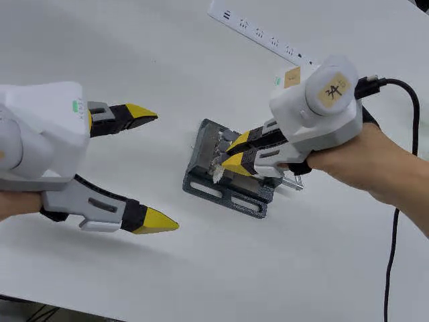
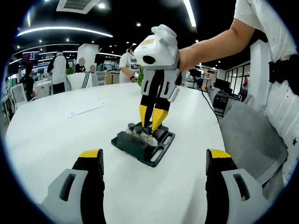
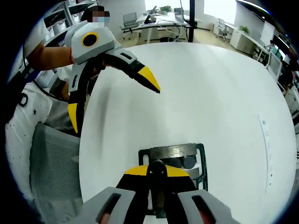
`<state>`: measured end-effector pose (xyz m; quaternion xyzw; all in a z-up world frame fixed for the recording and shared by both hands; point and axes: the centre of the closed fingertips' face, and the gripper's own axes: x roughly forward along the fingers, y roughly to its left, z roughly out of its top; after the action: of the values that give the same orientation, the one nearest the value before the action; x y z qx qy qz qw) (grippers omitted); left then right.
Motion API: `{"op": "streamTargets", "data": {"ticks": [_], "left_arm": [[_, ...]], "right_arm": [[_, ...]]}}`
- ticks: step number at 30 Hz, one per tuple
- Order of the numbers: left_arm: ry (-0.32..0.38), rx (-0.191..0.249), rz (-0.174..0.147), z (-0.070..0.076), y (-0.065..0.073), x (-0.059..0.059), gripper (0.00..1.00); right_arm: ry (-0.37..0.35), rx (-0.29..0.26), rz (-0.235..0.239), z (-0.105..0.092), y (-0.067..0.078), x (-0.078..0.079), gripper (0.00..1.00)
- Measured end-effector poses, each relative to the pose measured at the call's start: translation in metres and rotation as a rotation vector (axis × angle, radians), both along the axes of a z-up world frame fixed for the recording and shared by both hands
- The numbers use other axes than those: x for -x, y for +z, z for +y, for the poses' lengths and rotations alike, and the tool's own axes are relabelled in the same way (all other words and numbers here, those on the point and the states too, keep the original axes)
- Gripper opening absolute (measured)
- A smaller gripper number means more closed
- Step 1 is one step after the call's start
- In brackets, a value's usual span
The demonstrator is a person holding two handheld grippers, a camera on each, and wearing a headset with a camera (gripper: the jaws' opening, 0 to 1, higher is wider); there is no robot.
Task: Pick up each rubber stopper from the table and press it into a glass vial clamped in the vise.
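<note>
A dark grey vise (image 1: 201,186) sits mid-table with small glass vials (image 1: 219,149) clamped in it; two of them (image 3: 182,162) carry dark stoppers. My right gripper (image 1: 232,155) hangs right over the vise, jaws nearly together on a dark rubber stopper (image 3: 156,167) above the vials. From the left gripper view the right gripper (image 2: 152,120) points straight down onto the vise (image 2: 142,143). My left gripper (image 1: 153,169) is wide open with nothing in it, left of the vise and apart from it. The vise's rim (image 3: 174,150) lies just beyond my right fingertips (image 3: 138,171).
A white power strip (image 1: 261,33) lies at the table's far edge. A black cable (image 1: 402,134) runs from the right gripper down past the right arm. A grey mesh chair (image 2: 252,135) stands beside the table, and people stand in the office behind.
</note>
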<state>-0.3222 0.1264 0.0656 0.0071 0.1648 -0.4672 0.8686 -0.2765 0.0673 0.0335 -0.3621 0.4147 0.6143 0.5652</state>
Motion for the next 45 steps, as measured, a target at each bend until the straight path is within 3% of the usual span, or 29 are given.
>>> {"op": "streamTargets", "data": {"ticks": [22, 37, 45], "left_arm": [[-0.005, 0.0, 0.009, 0.0, -0.0036, 0.0022, 0.88], [-0.005, 0.008, 0.007, 0.0001, -0.0026, 0.0012, 0.87], [-0.008, 0.01, 0.007, -0.0021, -0.0022, -0.0006, 0.86]], "right_arm": [[0.02, 0.024, -0.017, -0.0009, -0.0059, -0.0002, 0.06], [0.089, 0.085, -0.081, 0.0006, -0.008, 0.0004, 0.05], [0.144, 0.145, -0.122, 0.0022, -0.0091, 0.0002, 0.05]]}}
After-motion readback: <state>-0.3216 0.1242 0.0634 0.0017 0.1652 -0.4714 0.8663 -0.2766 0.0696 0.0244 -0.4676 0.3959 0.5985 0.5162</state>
